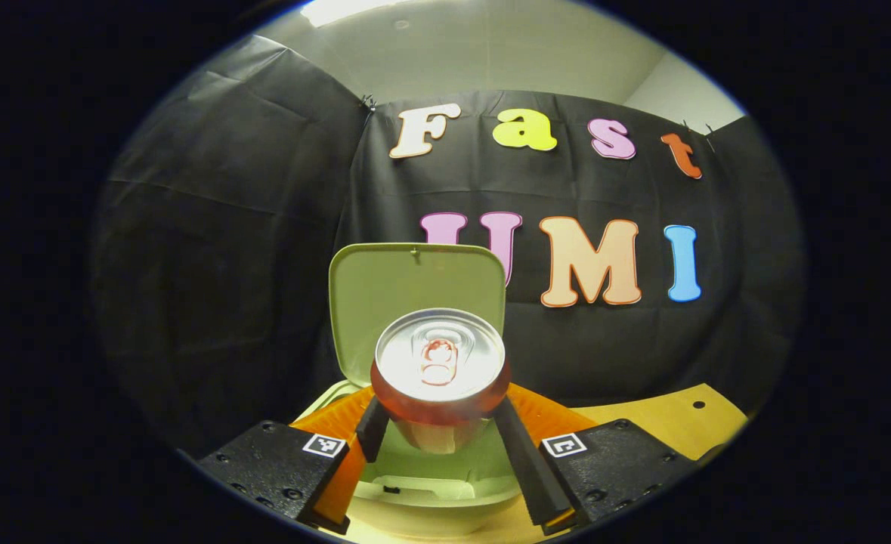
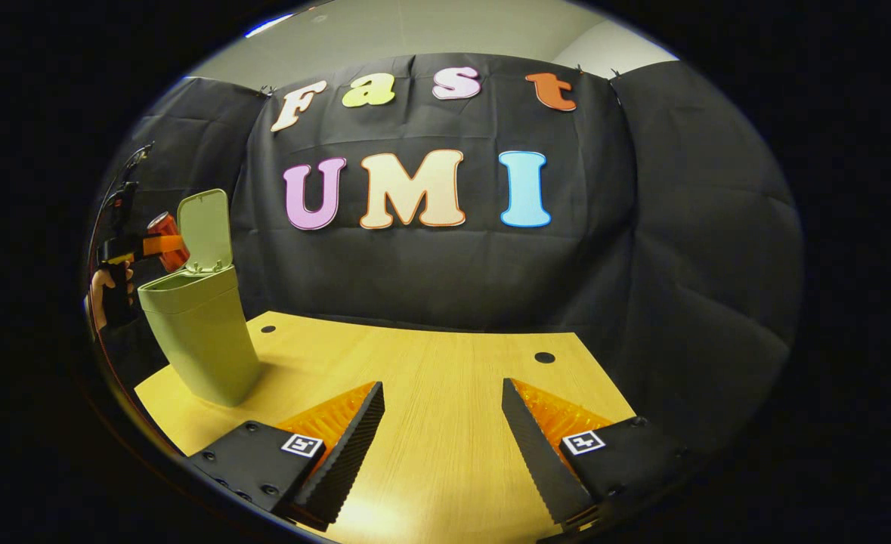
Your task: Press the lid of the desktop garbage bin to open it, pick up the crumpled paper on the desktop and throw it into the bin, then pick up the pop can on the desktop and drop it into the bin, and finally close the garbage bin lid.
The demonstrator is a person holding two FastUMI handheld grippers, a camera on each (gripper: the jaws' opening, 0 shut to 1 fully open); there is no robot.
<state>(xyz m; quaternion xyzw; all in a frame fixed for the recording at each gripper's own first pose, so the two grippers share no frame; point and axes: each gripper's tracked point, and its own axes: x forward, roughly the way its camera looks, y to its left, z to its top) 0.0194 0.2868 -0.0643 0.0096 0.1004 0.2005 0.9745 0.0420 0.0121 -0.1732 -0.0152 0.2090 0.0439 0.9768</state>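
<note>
A red pop can (image 1: 439,370) with a silver top is clamped between the fingers of my left gripper (image 1: 437,423), right above the mouth of the pale green bin (image 1: 422,483). The bin's lid (image 1: 415,298) stands up open behind the can. In the right gripper view the same bin (image 2: 202,336) stands at the table's far left with its lid (image 2: 205,229) raised, and the can (image 2: 167,240) hangs over its opening in the left gripper, held by a hand (image 2: 101,287). My right gripper (image 2: 441,431) is open low over the wooden table, with nothing between its fingers.
The wooden table (image 2: 430,378) has small dark round holes (image 2: 544,357) near its back edge. Black cloth walls close in the booth behind and on both sides.
</note>
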